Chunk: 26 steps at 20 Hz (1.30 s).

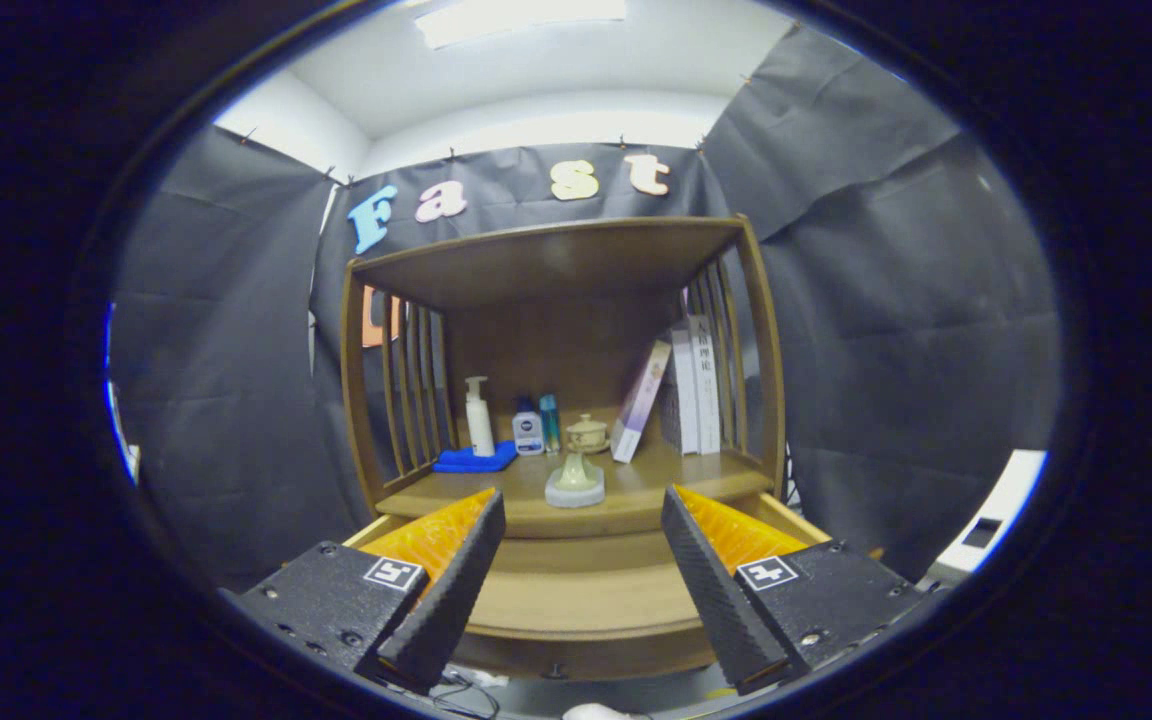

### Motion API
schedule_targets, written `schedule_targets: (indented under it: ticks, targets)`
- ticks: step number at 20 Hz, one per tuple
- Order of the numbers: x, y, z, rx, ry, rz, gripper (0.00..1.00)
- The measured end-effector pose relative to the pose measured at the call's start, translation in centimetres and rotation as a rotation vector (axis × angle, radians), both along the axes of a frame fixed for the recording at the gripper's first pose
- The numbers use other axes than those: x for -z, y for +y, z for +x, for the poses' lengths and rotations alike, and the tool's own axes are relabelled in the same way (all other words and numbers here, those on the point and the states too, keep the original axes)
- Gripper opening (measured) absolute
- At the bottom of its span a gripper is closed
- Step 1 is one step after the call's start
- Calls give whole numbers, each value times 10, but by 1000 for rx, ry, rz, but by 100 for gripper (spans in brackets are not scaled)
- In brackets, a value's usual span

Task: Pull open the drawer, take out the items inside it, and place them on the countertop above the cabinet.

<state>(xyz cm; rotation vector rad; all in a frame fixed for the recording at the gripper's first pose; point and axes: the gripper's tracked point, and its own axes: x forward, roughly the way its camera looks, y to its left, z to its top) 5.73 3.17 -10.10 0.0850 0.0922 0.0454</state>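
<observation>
Looking straight at the wooden cabinet [556, 270], I see its slatted sides and solid top framing an open shelf space, the biggest thing ahead of me. Below that, the drawer [576, 600] stands pulled out toward me, its pale inner floor showing between and beneath my tongs [581, 585]; I can see nothing lying in the part of it that shows. The counter [636, 490] above the drawer carries everything else.

My tongs are spread wide apart, gripping nothing, one finger over each side of the open drawer.

On the right of the counter stand white books [696, 385], one book [641, 400] leaning against them; there is writing on the spines, but too small for me to read. At the left a white pump bottle [479, 415] stands on a folded blue cloth [476, 460]. Beside it is a small white bottle [528, 432] with a dark blue label I cannot make out, and touching that a slim teal bottle [549, 422]. A small lidded ceramic cup [587, 433] sits behind a pale ceramic vase [576, 478] on a round base, which stands at the counter's front edge, just beyond my fingers and midway between them.
</observation>
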Motion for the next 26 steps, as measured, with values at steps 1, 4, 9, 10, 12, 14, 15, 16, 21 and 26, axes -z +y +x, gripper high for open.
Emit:
schedule_targets:
  ticks: [1, 4, 9, 10, 12, 14, 15, 16, 21, 26]
  targets:
    - [10, -5, -4, 7, 8, -2, 99]
    - [47, -8, -16, 10, 56, -60, 99]
    - [94, 10, -31, -23, 112, -135, 100]
    - [102, 16, -32, -33, 123, -140, 100]
    - [116, 25, -25, -35, 152, -142, 100]
    - [126, 27, -23, -34, 175, -141, 100]
    - [131, 28, -22, -32, 185, -144, 100]
    - [133, 26, -19, -22, 192, -146, 100]
    - [139, 23, -13, 32, 198, -136, 100]
    - [139, 28, -9, 34, 190, -125, 100]
